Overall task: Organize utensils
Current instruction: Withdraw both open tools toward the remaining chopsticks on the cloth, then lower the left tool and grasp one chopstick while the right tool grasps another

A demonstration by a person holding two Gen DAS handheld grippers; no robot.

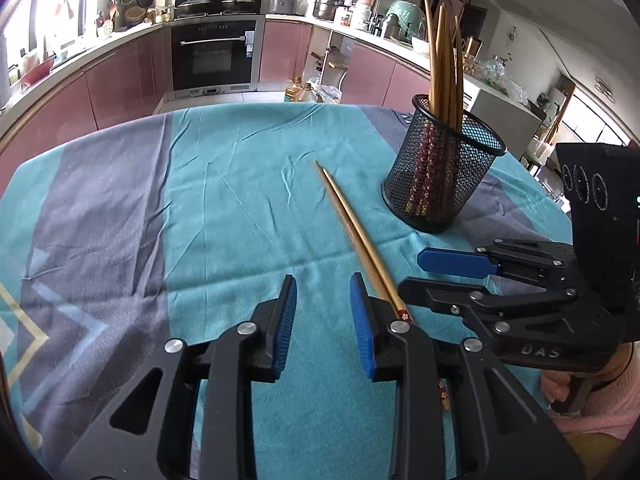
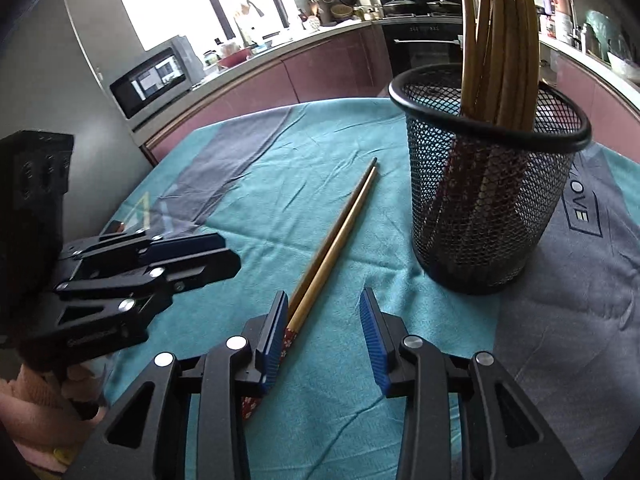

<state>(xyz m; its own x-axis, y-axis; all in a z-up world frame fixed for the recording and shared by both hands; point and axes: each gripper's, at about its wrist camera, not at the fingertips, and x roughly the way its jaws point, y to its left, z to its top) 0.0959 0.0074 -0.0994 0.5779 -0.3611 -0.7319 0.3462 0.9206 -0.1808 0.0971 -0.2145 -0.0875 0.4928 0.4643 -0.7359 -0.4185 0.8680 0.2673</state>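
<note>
A pair of wooden chopsticks (image 1: 352, 224) lies flat on the tabletop (image 1: 224, 208), which is draped in a teal and grey cloth; the two sticks touch along their length, tapered tips pointing toward the far edge and red patterned handle ends toward the near edge. In the left wrist view the left gripper (image 1: 323, 322) hangs low over the cloth with its jaws parted and nothing between them; the chopsticks pass just outside its right finger, their handle ends slipping under that finger's black body, so the pair sits beside the gap rather than in it. In the right wrist view the right gripper (image 2: 324, 338) likewise has its jaws spread apart and empty, and the same chopsticks (image 2: 334, 246) run up past the outer face of its left finger (image 2: 274, 344), again outside the gap; whether they touch that finger cannot be told. The two grippers sit side by side near the near edge, with the chopsticks between them. A black mesh cup (image 1: 444, 168) stands upright on the tabletop toward the far right, well beyond the chopstick tips, holding a bundle of more chopsticks (image 1: 444, 56) that lean against its rim with their patterned ends down.
</note>
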